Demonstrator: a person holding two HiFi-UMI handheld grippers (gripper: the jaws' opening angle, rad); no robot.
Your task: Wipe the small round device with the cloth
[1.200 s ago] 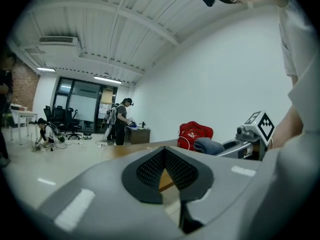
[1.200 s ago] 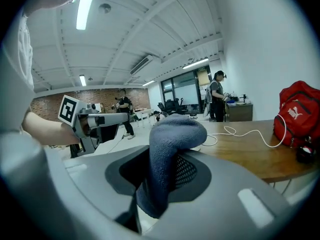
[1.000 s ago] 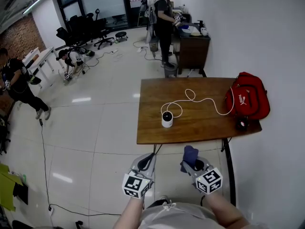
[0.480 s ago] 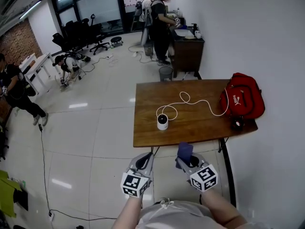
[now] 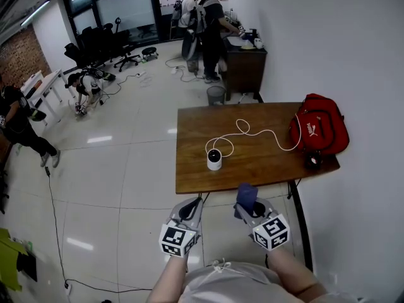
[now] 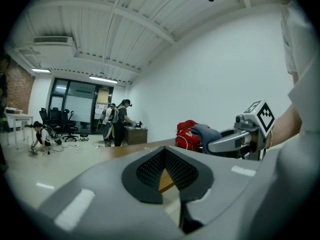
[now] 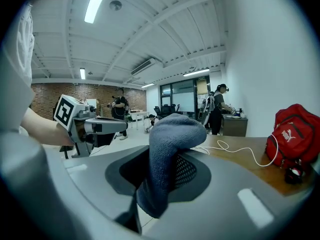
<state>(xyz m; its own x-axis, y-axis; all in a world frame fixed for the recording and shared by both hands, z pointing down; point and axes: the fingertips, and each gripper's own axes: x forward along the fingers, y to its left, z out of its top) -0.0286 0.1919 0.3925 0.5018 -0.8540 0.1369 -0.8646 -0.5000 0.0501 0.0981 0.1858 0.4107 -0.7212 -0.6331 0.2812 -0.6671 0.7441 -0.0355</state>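
The small round white device (image 5: 214,159) stands upright on the brown table (image 5: 265,163), near its left front part, with a white cable (image 5: 252,131) looping away from it. Both grippers hover side by side in front of the table's near edge, well short of the device. My right gripper (image 5: 246,202) is shut on a folded blue-grey cloth (image 5: 246,193), which bulges out between the jaws (image 7: 167,154). My left gripper (image 5: 191,206) is shut with nothing in it (image 6: 164,151). The cloth hides the device in the right gripper view.
A red bag (image 5: 319,130) lies at the table's right end by the white wall, with a small black object (image 5: 314,161) in front of it. Beyond the table stand a dark cabinet (image 5: 246,65), a bin (image 5: 216,95) and two people. Light tiled floor spreads to the left.
My right gripper has risen slightly with the cloth still clamped in it. The left gripper has stayed about where it was. The device and cable have not moved.
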